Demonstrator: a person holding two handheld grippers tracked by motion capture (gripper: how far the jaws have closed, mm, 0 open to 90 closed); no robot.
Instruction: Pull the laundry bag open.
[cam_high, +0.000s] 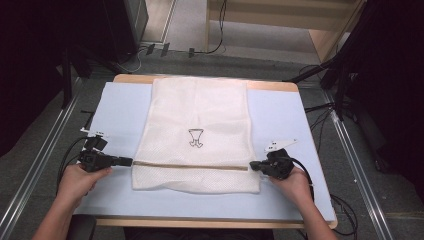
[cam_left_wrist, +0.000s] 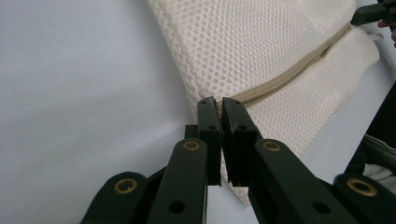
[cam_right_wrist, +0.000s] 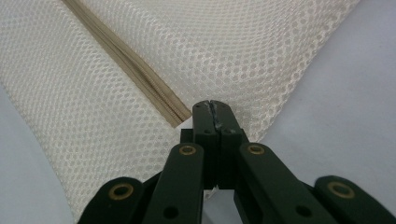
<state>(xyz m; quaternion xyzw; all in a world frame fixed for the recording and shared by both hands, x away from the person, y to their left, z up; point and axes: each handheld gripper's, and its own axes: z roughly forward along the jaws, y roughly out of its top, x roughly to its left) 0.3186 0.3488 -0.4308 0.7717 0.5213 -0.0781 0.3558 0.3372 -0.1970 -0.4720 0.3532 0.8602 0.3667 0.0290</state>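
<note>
The mesh laundry bag (cam_high: 197, 135) lies flat mid-table, zipper (cam_high: 190, 166) running parallel to the near edge. I hold each zipper end: left gripper (cam_high: 129, 161) pinched nearly closed, right gripper (cam_high: 253, 165) clamped tight. Next move, as I judge it: draw the slider along

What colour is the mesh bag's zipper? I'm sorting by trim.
Beige zipper, clearest in the right gripper view.

High view: overhead from person's side, facing forward-down, far. Gripper views: each rides close behind its own jaws, looking along them at the mesh bag's (cam_high: 196, 135) zipper (cam_left_wrist: 285, 79) ends. All three share that zipper.
</note>
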